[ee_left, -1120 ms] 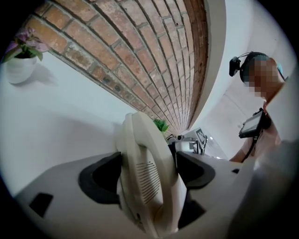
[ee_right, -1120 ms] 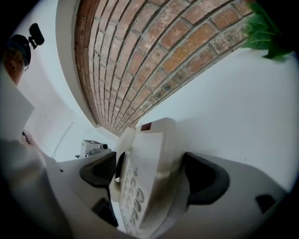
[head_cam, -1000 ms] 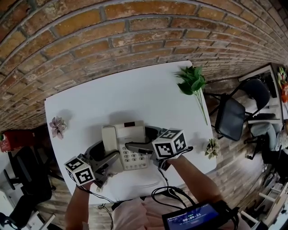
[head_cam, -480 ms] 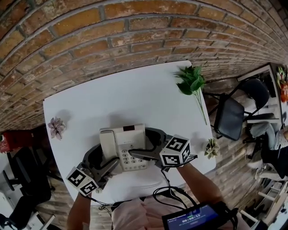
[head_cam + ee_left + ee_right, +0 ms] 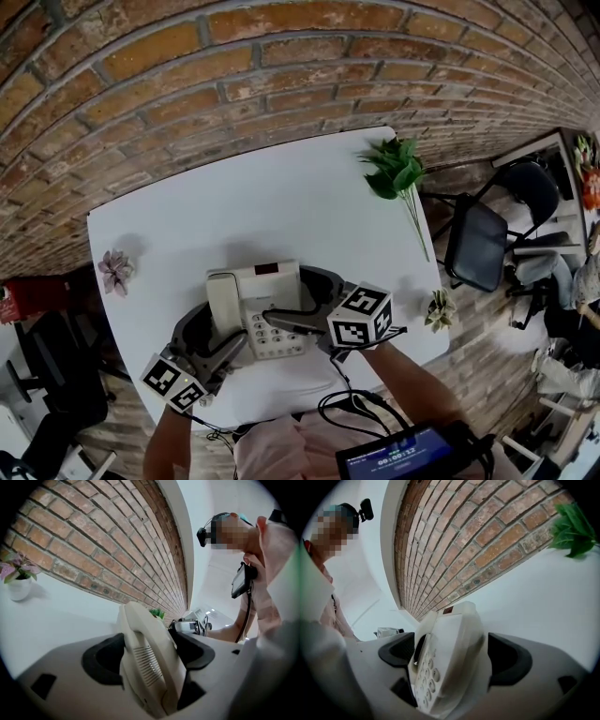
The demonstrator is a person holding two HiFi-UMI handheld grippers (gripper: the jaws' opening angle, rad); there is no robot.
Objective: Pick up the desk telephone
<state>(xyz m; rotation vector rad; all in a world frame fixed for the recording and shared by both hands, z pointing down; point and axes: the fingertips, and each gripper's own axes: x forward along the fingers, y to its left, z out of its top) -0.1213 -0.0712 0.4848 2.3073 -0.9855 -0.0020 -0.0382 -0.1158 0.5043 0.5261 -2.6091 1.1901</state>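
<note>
Now the left gripper (image 5: 147, 638) seems clamped on the desk telephone (image 5: 262, 291); the right gripper (image 5: 452, 653), jaws just opening wider, brackets it loosely.

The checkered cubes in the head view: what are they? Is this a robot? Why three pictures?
No robot here: a person holds a pair of tongs in each hand, and the patterned cubes are part of them. The head view comes from a camera on the person's head, looking down; the other two come from cameras riding on each pair of tongs. On the white table lie a desk telephone, a green sprig and two small plants. The left tongs pinch the telephone's handset side. The right tongs straddle its keypad side, but their jaws have just been opening and one pad stands clear.
</note>
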